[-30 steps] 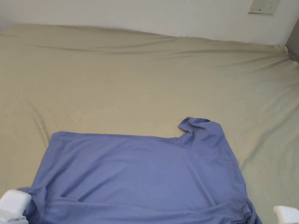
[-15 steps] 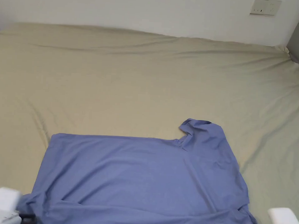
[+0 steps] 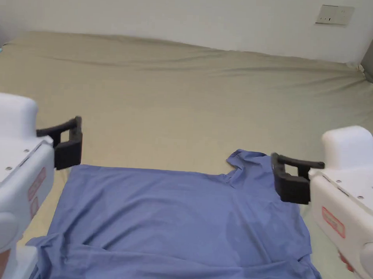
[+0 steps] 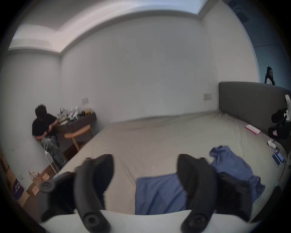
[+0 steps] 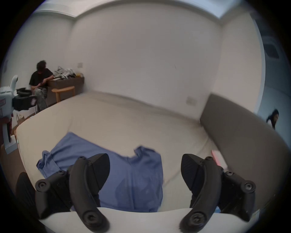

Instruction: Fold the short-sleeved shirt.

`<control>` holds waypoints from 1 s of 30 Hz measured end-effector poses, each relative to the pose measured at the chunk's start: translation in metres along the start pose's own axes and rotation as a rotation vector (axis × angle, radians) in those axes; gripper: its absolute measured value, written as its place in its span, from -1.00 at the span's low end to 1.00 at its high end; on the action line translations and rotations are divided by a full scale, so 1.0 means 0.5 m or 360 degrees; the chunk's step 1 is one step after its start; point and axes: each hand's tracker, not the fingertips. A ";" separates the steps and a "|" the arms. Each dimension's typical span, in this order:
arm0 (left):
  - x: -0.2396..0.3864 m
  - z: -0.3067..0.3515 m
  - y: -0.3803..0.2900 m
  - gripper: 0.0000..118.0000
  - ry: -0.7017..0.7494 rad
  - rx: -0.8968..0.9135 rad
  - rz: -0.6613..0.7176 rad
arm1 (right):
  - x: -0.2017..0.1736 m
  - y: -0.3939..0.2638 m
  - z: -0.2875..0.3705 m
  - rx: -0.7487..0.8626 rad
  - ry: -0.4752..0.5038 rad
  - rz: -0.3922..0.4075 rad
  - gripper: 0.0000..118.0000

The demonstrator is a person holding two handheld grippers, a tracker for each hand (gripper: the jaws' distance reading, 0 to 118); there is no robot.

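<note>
From the head view I see the blue short-sleeved shirt (image 3: 177,223) lying spread on the beige bed sheet (image 3: 183,106), filling the picture from about 7 o'clock round to 5 o'clock. One sleeve (image 3: 250,164) pokes up toward 1 o'clock of the shirt, its edge curled over. The cloth along the near edge is rumpled at both bottom corners.

My left gripper (image 3: 66,143) hangs at 9 o'clock, above the shirt's far left corner and clear of it. In the left gripper view its jaws stand wide apart with nothing between them — just sheet and a strip of shirt (image 4: 159,193) beneath. My right gripper (image 3: 289,182) hangs at 3 o'clock, just beside the sleeve, and I cannot tell from the head view whether it touches the cloth. In the right gripper view its jaws are likewise spread wide and hold nothing, the shirt (image 5: 126,176) lying below and to the left of the gap.

A grey headboard (image 5: 236,134) closes the bed at 3 o'clock. A wall socket plate (image 3: 335,15) sits at 1 o'clock on the white wall. A person (image 4: 45,129) sits at 9 o'clock beside a dark desk (image 4: 78,123) — another person (image 4: 269,77) shows behind the headboard at 2 o'clock.
</note>
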 end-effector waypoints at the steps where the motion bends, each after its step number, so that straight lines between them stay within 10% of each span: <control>1: 0.016 0.003 0.008 0.11 0.0021 0.0043 -0.0019 | -0.016 0.010 0.005 0.0049 -0.0021 0.0025 0.51; 5: 0.065 0.011 0.020 -0.70 -0.0008 0.0147 -0.0029 | -0.069 0.028 0.003 0.0185 -0.0060 0.0029 -0.77; 7: 0.089 0.007 0.018 -1.00 -0.0014 0.0174 -0.0055 | -0.080 0.031 -0.005 0.0179 -0.0010 -0.0025 -0.93; 15: 0.126 -0.046 -0.030 -1.00 -0.0127 0.0083 -0.0122 | -0.097 -0.002 -0.072 0.0111 0.0017 -0.0026 -0.97; 25: 0.003 -0.319 -0.310 -0.99 -0.0169 -0.0776 -0.0089 | -0.045 -0.116 -0.184 -0.0142 0.0025 -0.0107 -0.97; 28: -0.049 -0.425 -0.368 0.48 -0.0048 -0.0917 -0.0109 | -0.019 -0.142 -0.213 -0.0208 -0.0009 -0.0101 -0.97; 30: -0.093 -0.498 -0.375 0.69 -0.0024 -0.0959 0.0009 | 0.000 -0.155 -0.232 -0.0247 -0.0025 -0.0104 -0.97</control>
